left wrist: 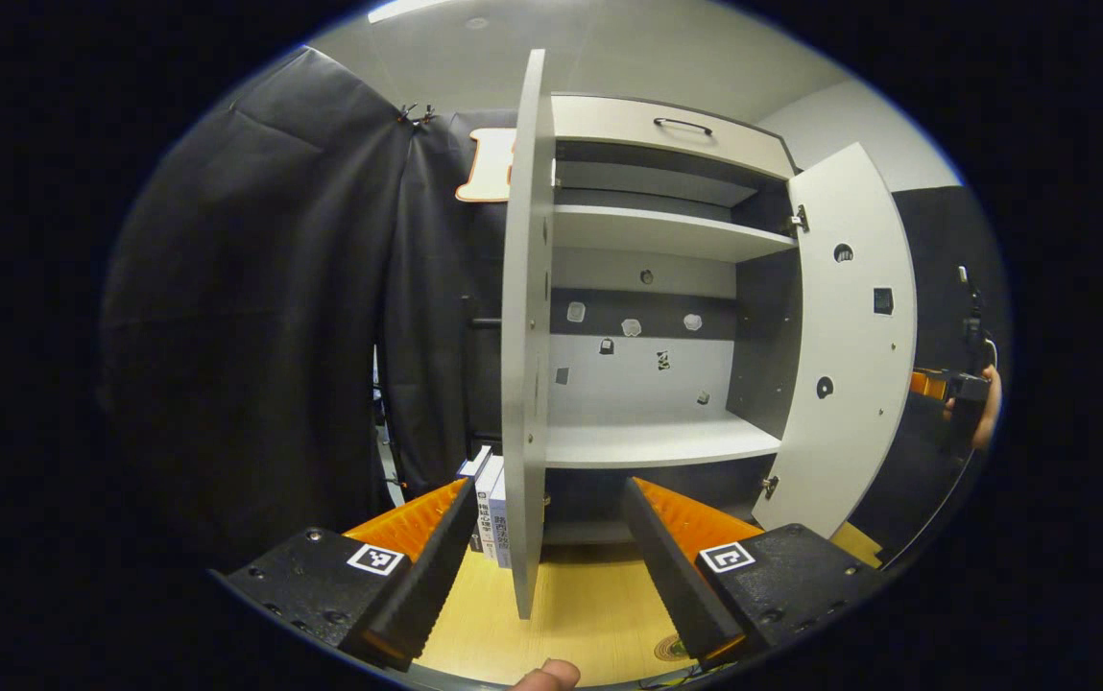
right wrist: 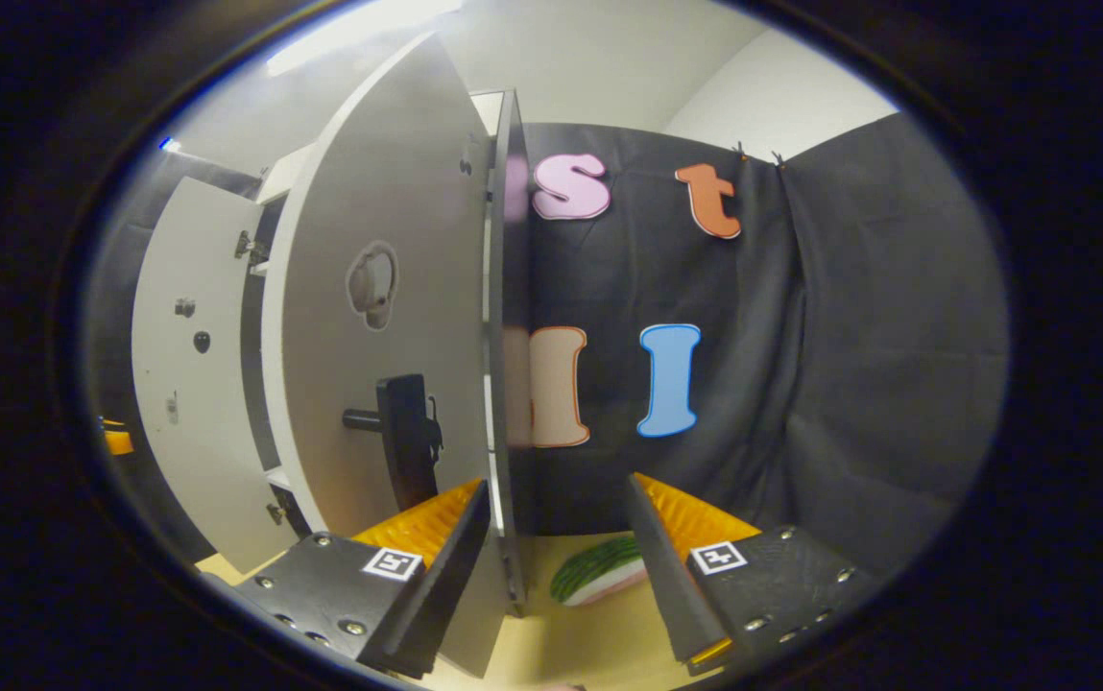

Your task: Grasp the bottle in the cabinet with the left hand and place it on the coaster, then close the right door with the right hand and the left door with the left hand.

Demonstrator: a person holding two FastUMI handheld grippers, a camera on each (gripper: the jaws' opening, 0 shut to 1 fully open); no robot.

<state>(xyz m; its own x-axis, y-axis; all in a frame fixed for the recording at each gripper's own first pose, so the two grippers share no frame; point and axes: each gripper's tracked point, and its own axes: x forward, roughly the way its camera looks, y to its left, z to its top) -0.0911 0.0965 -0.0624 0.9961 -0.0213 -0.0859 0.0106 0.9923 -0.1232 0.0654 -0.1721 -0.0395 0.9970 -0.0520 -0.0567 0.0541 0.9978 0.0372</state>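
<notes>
**While both cabinet doors are standing open: closing the right one first**

With its fingers spread wide and holding nothing, the right gripper (right wrist: pixel 559 489) is straddling the free edge of the pale grey right door (right wrist: pixel 378 317). It should be pressing one finger flat on the outer face near the black handle (right wrist: pixel 407 437) and swinging slowly, not pinching.

The left gripper (left wrist: pixel 548 499), equally wide and empty, is waiting astride the edge-on pale grey left door (left wrist: pixel 524 317). Where the bottle is standing cannot be told.

The left gripper view is showing the white cabinet (left wrist: pixel 666 235) with bare shelves, some white-spined books (left wrist: pixel 489 504) and a ringed disc (left wrist: pixel 671 649), possibly the coaster. The right gripper view is adding a green-and-white slice-shaped object (right wrist: pixel 599 571) on the pale wooden tabletop (right wrist: pixel 589 643).
</notes>
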